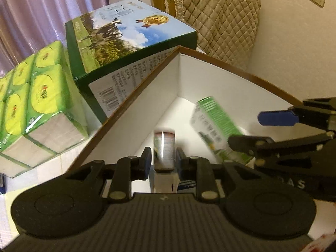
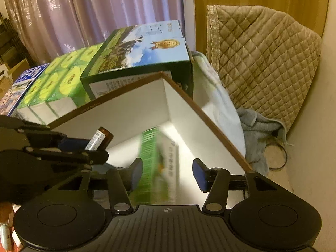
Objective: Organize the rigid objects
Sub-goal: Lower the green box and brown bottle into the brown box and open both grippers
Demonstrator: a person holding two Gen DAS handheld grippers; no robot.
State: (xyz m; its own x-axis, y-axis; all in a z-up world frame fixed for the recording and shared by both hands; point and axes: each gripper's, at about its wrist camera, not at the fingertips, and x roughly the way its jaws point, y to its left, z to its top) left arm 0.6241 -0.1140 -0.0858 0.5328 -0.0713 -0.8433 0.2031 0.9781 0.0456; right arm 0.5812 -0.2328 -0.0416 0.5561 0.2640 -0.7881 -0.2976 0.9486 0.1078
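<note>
Left wrist view: my left tool (image 1: 162,159) hangs over the white storage box (image 1: 210,77), jaws narrow, a small brown bottle (image 1: 163,147) standing between them. Blur hides whether the pads touch its sides; from the right wrist view the bottle's brown end (image 2: 105,135) pokes out past the left tool's fingers, so it looks barely pinched, if at all.

Right tool (image 2: 168,173), jaws about half spread, green carton (image 2: 159,163) between them, clear gap at the right pad; not gripped. Carton streaked with blur, tilted, inside the box just ahead of the tool.

Handling, my judgement: bottle is stiff, smooth, round, likely glass, so slippery and breakable; take it across the labelled middle, pads square, not by the cap. Carton is light, thin card, dents under squeeze; take it across the narrow faces, midway along.

Beyond the box: cow-print carton (image 1: 130,42), green tissue pack (image 1: 40,96), quilted cover (image 1: 220,19).
</note>
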